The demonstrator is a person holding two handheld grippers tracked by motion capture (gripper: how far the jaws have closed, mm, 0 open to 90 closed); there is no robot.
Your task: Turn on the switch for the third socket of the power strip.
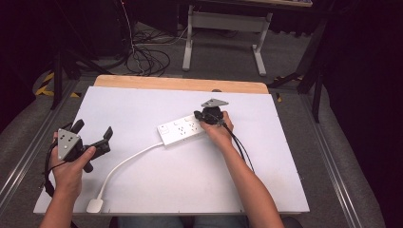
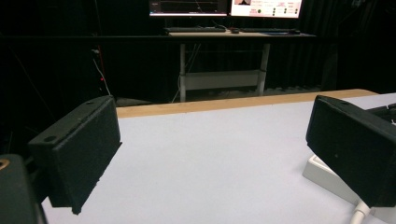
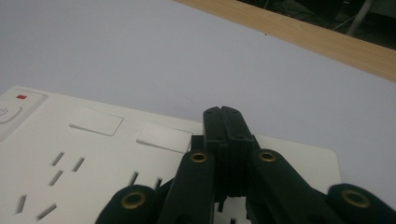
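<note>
- Dark floor, cables and a desk frame fill the top of the high view; below them lies a white table (image 1: 142, 190) with a wooden far edge.
- At centre frame a white strip (image 1: 183, 130) lies slanted on the table, its cord (image 1: 124, 164) curving to a plug (image 1: 94, 205) at lower left.
- Right gripper (image 1: 207, 116) rests on the strip's right end, held by the right hand (image 1: 219, 133).
- Left gripper (image 1: 92, 133) sits at the left edge, well apart from the strip, jaws spread.
- Left gripper view: the two jaws stand wide apart with nothing between them; the strip (image 2: 322, 173) peeks out at lower right, monitors at the top.
- Right gripper view: the jaws are pressed together, tips over the strip (image 3: 70, 163) at lower centre, nothing visibly between them.
</note>
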